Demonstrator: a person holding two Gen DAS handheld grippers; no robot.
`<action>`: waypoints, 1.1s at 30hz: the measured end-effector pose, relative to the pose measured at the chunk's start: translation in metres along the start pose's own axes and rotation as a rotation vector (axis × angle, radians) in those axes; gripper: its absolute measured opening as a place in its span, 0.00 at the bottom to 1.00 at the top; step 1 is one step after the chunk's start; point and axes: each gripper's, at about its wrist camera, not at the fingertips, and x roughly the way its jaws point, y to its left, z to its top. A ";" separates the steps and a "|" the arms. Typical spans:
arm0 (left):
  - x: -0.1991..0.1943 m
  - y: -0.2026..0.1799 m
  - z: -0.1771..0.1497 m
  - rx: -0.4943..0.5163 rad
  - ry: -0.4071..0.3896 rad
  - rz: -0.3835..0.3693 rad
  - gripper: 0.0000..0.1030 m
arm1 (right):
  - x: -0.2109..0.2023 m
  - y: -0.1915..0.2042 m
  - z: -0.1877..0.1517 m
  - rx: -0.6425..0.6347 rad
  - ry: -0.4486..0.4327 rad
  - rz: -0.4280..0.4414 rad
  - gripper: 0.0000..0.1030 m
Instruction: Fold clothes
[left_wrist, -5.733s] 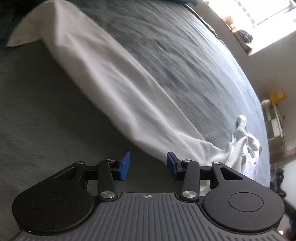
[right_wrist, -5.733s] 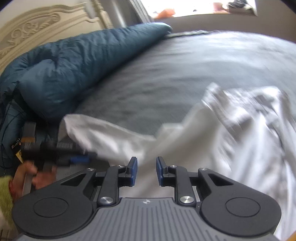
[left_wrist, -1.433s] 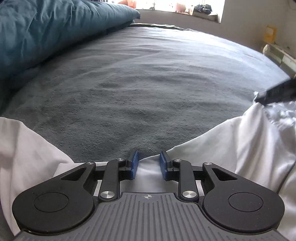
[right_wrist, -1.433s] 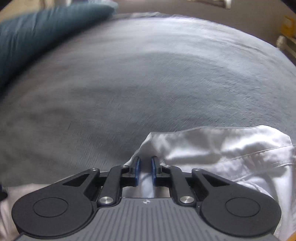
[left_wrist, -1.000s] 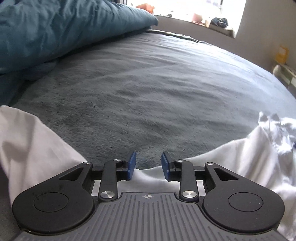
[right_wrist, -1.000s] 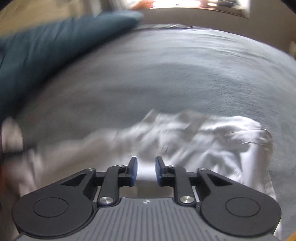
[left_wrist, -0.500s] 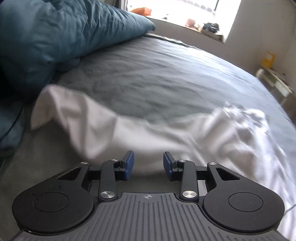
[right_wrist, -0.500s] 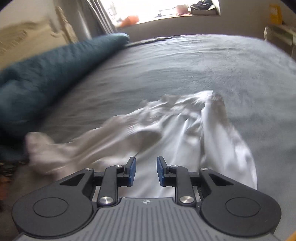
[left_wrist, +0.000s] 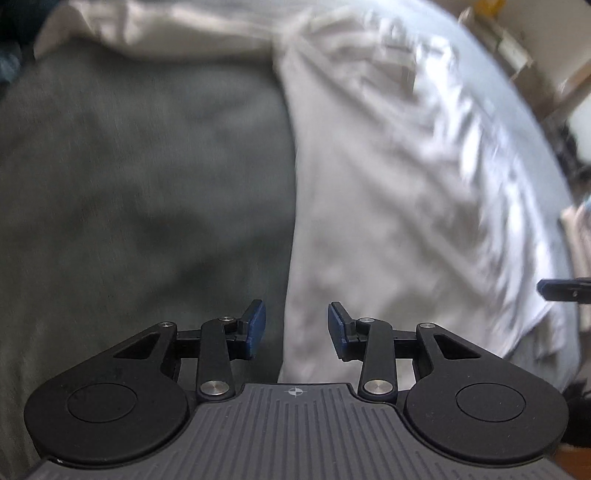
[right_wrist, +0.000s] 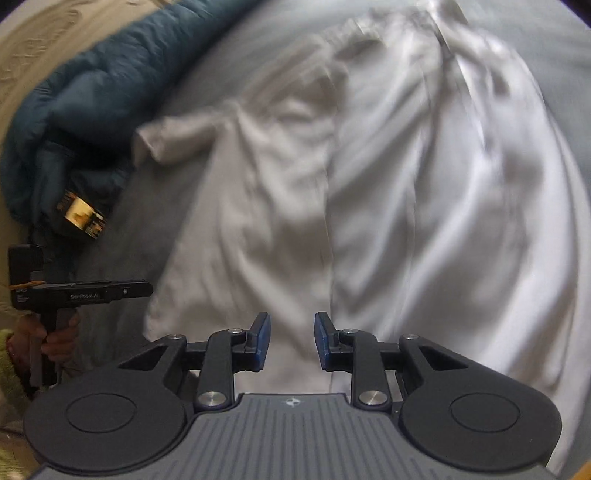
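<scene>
Nearest, the left gripper (left_wrist: 296, 329) and right gripper (right_wrist: 291, 341) both point steeply down, fingers spread, nothing between them. The white shirt (right_wrist: 388, 192) lies crumpled (blurred) on the grey bedspread (left_wrist: 140, 192), open cover left of its long edge. Far left bunches a blue duvet (right_wrist: 85, 99).

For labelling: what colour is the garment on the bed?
White shirt, plain; clearest in the right wrist view.

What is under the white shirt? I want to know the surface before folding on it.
The white shirt lies spread on a grey blanket, which shows around its edges. Anything directly beneath the cloth is covered.
</scene>
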 end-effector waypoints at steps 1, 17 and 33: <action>0.003 0.004 -0.004 -0.031 0.017 0.001 0.36 | 0.002 0.000 -0.011 0.024 -0.001 -0.011 0.28; 0.011 0.031 -0.022 -0.272 0.002 -0.098 0.30 | 0.053 -0.058 -0.113 0.867 -0.097 0.230 0.44; -0.011 0.020 -0.034 -0.465 -0.083 -0.073 0.00 | 0.052 -0.048 -0.101 0.878 -0.133 0.220 0.03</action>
